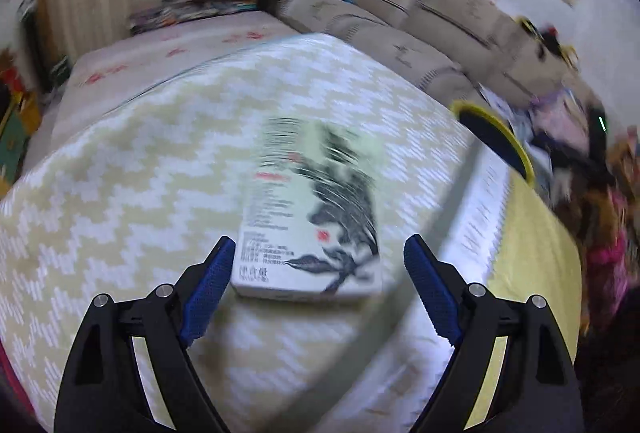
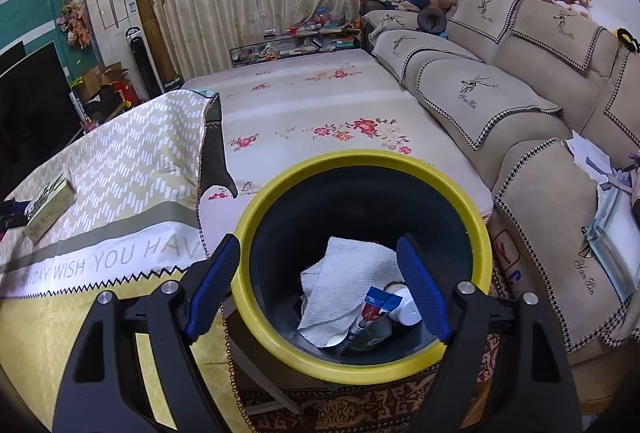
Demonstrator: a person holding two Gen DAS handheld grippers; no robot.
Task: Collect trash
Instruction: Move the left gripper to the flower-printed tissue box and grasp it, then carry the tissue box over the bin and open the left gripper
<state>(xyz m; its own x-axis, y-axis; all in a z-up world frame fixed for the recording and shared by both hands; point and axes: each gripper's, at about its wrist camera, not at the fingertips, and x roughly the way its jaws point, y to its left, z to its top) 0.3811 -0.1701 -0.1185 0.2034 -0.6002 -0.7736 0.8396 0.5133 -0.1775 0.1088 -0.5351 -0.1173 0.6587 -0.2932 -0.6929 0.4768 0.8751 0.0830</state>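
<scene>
Blue-padded and spread wide, the left tongs [image 1: 318, 253] hold nothing — they hang just above a flat white box [image 1: 310, 213] printed with dark inky leaves and small text, which lies on the zigzag-patterned cloth [image 1: 140, 161] covering the surface. The box sits between the two pads without either one touching it, and the left wrist view is blurred.

The right tongs [image 2: 318, 253] are likewise wide open and empty, poised over the yellow-rimmed bin [image 2: 256, 201]. Inside its dark tub lie a crumpled white paper towel [image 2: 344, 281], a squeezed tube with a blue end [image 2: 378, 303] and a white rounded piece beside it. In the right wrist view the same box [image 2: 50, 203] rests far to the left on the cloth, well apart from the bin. A beige sofa [image 2: 500, 101] stands to the right, beside a floral-printed bed [image 2: 320, 113].
</scene>
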